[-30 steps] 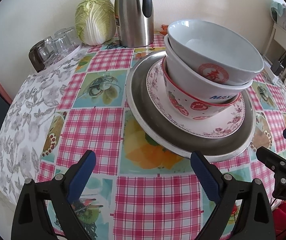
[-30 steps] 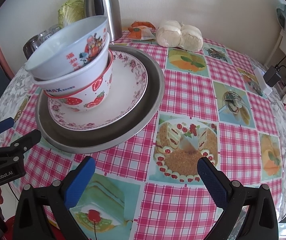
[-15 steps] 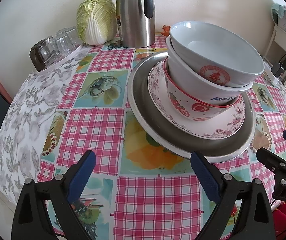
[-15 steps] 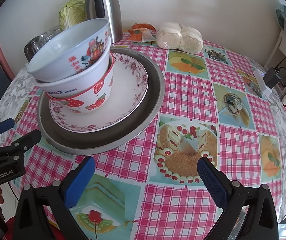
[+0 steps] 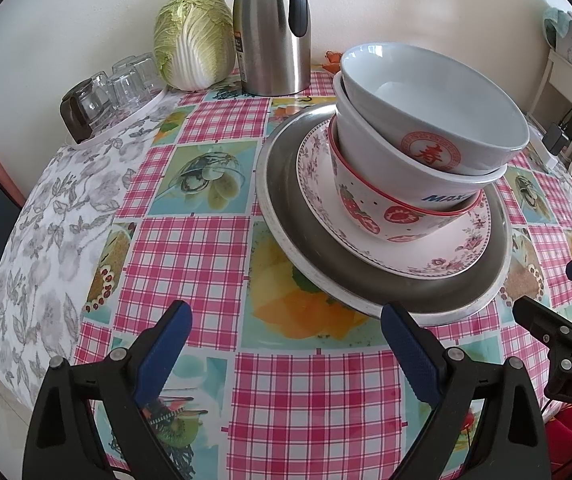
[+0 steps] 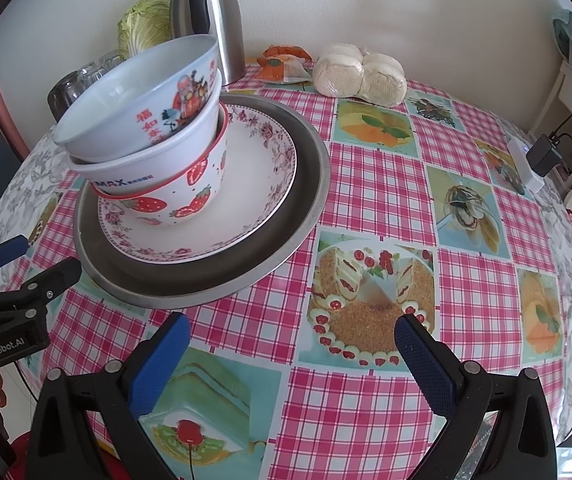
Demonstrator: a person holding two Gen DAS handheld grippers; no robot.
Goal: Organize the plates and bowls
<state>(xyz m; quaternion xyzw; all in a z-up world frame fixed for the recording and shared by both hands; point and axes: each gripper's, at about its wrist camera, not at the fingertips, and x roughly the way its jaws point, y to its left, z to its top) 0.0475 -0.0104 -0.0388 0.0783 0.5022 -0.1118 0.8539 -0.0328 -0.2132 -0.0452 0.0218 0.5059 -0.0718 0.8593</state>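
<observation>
A stack stands on the checked tablecloth: a large metal plate (image 5: 310, 248) (image 6: 286, 240), a floral plate (image 5: 426, 252) (image 6: 253, 184) on it, a strawberry bowl (image 5: 382, 212) (image 6: 181, 200), a white bowl (image 5: 386, 160) (image 6: 153, 164) in that, and a tilted white bowl with red print (image 5: 426, 96) (image 6: 145, 96) on top. My left gripper (image 5: 286, 328) is open and empty, just in front of the metal plate. My right gripper (image 6: 292, 334) is open and empty, in front and right of the stack. Each gripper shows in the other's view, the right (image 5: 558, 300) and the left (image 6: 25, 264).
At the back stand a steel thermos jug (image 5: 271, 28) (image 6: 213, 20), a cabbage (image 5: 193, 52) (image 6: 145, 24) and upturned glasses (image 5: 113, 84). Wrapped buns (image 6: 360, 74) and a snack packet (image 6: 286, 66) lie at the back right. A charger and cable (image 6: 542, 156) sit at the right edge.
Both grippers have drawn back and risen slightly; the stack sits a little lower in both views. Nothing was picked up or let go.
</observation>
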